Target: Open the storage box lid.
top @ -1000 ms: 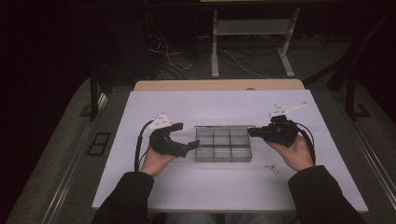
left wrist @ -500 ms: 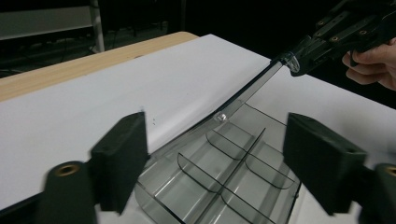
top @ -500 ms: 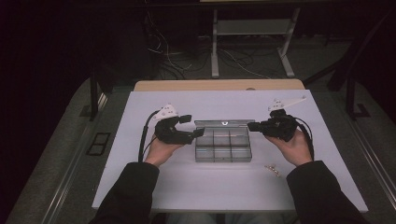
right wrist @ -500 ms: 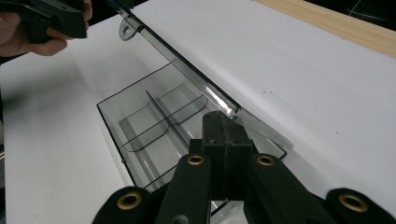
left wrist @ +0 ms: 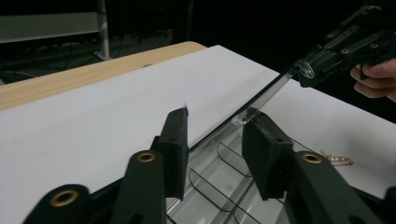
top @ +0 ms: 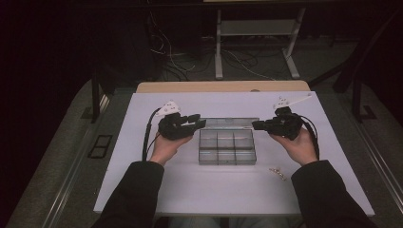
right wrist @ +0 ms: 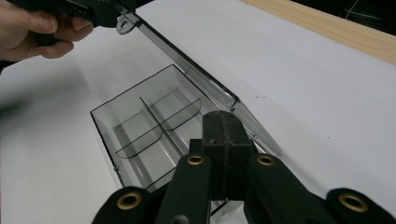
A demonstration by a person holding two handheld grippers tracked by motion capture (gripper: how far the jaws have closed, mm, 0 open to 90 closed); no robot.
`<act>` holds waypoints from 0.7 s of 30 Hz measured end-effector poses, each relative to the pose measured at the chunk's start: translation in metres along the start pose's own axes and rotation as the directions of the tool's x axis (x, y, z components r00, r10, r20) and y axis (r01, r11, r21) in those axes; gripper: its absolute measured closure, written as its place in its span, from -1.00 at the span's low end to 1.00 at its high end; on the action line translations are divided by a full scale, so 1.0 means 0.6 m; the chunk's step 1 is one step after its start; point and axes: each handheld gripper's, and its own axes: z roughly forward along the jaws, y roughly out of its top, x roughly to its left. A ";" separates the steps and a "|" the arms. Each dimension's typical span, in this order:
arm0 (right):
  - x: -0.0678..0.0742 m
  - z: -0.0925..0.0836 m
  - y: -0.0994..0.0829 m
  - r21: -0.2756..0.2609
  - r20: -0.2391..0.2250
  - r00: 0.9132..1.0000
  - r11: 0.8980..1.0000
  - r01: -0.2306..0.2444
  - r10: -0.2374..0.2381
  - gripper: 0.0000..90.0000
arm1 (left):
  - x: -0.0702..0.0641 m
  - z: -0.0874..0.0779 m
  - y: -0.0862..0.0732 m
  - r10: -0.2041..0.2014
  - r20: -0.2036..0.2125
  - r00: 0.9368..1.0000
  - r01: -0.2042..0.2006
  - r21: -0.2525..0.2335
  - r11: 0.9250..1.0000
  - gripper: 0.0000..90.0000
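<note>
A clear plastic compartment box (top: pixel 227 148) stands in the middle of the white table top (top: pixel 190 190). Its lid (top: pixel 228 123) is swung up along the far side. My right gripper (top: pixel 256 125) is shut on the lid's right end; in the right gripper view its jaws (right wrist: pixel 223 119) pinch the clear edge (right wrist: pixel 187 65). My left gripper (top: pixel 198 122) is at the lid's left end. In the left gripper view its jaws (left wrist: pixel 217 126) stand apart, with the lid's edge (left wrist: pixel 266 95) and its small tab between them. The compartments (right wrist: pixel 140 121) look empty.
A small shiny metal piece (top: pixel 278 173) lies on the table right of the box, also in the left gripper view (left wrist: pixel 338 158). A wooden strip (top: pixel 223 86) borders the table's far edge. Beyond it are dark floor, cables and a metal stand (top: pixel 256 28).
Both grippers have moved from the box's sides toward the far edge and risen, and the lid has swung up from the box with them.
</note>
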 end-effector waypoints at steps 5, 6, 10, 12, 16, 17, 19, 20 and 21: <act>-0.002 -0.002 -0.002 0.004 -0.004 1.000 1.000 0.000 0.000 0.93 | 0.002 0.002 0.005 0.014 -0.009 1.000 -0.014 -0.002 1.000 0.43; -0.003 -0.003 -0.003 0.004 -0.002 1.000 1.000 0.001 -0.001 0.92 | 0.003 0.002 0.006 0.017 -0.010 1.000 -0.017 -0.004 1.000 0.44; -0.004 -0.006 -0.005 0.003 0.001 1.000 1.000 -0.002 0.002 0.89 | 0.005 0.003 0.006 0.018 -0.011 1.000 -0.018 -0.007 1.000 0.46; -0.007 -0.009 -0.006 0.003 0.002 1.000 1.000 -0.004 0.004 0.85 | 0.008 0.003 0.007 0.019 -0.014 1.000 -0.019 -0.010 1.000 0.47; -0.012 -0.013 -0.009 0.007 0.033 0.999 1.000 0.008 -0.008 0.63 | 0.010 0.005 0.010 0.026 -0.020 0.999 -0.026 -0.008 1.000 0.50; -0.012 -0.013 -0.009 0.007 0.033 0.999 1.000 0.008 -0.008 0.63 | 0.011 0.006 0.011 0.028 -0.021 0.999 -0.028 -0.009 1.000 0.50; -0.020 -0.014 -0.007 0.003 0.045 0.999 1.000 -0.005 0.005 0.53 | 0.013 0.007 0.011 0.025 -0.021 0.999 -0.025 -0.013 1.000 0.52; -0.020 -0.014 -0.007 0.003 0.045 0.999 1.000 -0.005 0.005 0.53 | 0.014 0.007 0.011 0.024 -0.020 1.000 -0.024 -0.015 1.000 0.52; -0.022 -0.014 -0.007 0.002 0.045 0.999 1.000 -0.007 0.006 0.49 | 0.015 0.007 0.011 0.021 -0.020 1.000 -0.021 -0.017 1.000 0.52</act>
